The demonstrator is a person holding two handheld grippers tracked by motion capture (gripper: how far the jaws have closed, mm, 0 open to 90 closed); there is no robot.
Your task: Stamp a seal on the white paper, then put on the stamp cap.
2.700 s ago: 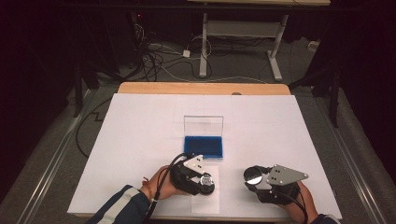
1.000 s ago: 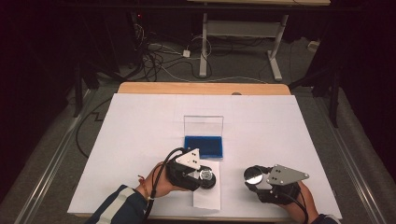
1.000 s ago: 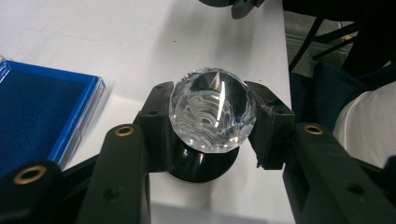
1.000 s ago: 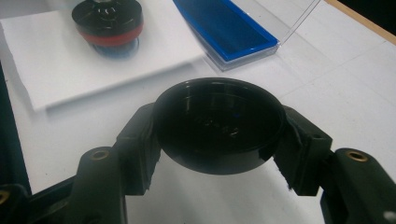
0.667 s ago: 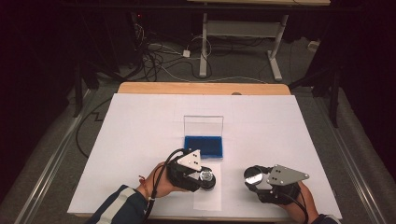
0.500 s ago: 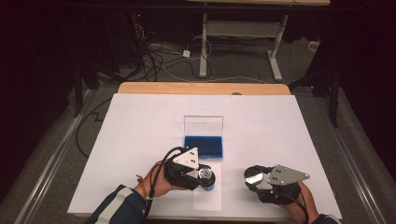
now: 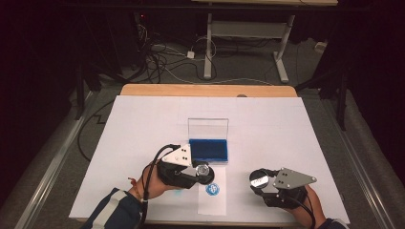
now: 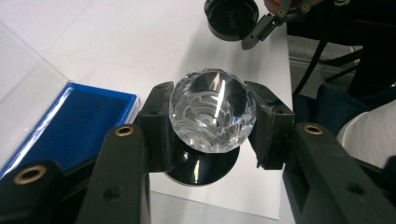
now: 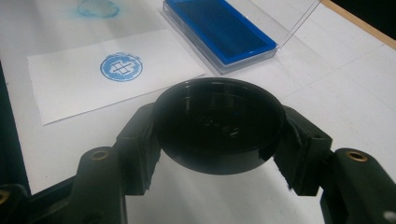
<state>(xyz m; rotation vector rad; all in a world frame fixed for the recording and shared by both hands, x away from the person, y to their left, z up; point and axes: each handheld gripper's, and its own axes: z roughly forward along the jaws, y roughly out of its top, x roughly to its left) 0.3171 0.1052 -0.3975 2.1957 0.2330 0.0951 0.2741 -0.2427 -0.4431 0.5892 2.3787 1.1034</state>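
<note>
A dark room with cables on the floor and a white metal frame lies behind a wooden table (image 7: pixel 205 89) whose top is covered by a white sheet (image 7: pixel 143 124). Going from the left of the worktop, a person's left hand (image 7: pixel 152 183), in a striped sleeve, comes in over the near edge and holds the left gripper (image 7: pixel 203 172). Its jaws are closed on a stamp with a faceted clear crystal top (image 8: pixel 212 109) and a round black base (image 8: pixel 201 165); in the left gripper view the crystal sits between the two black pads, touching both, with the base just below it. The stamp hangs just above a slip of white paper (image 7: pixel 212 191) that lies near the near edge at the middle. On the slip is a round blue stamped mark (image 9: pixel 121 66), and beside the slip, on the sheet, a fainter blue smear (image 9: pixel 95 8). Just beyond the left gripper, toward the middle of the worktop, an open ink pad case (image 7: pixel 208 149) shows its blue pad, with its clear lid (image 7: pixel 208 128) standing upright at the far side. Toward the near right corner the right hand (image 7: pixel 305 207) holds the right gripper (image 7: pixel 260 180), well apart from the left one; its jaws grip a round black cap (image 9: pixel 219 130) by its sides, hollow side up, clear of the sheet
</note>
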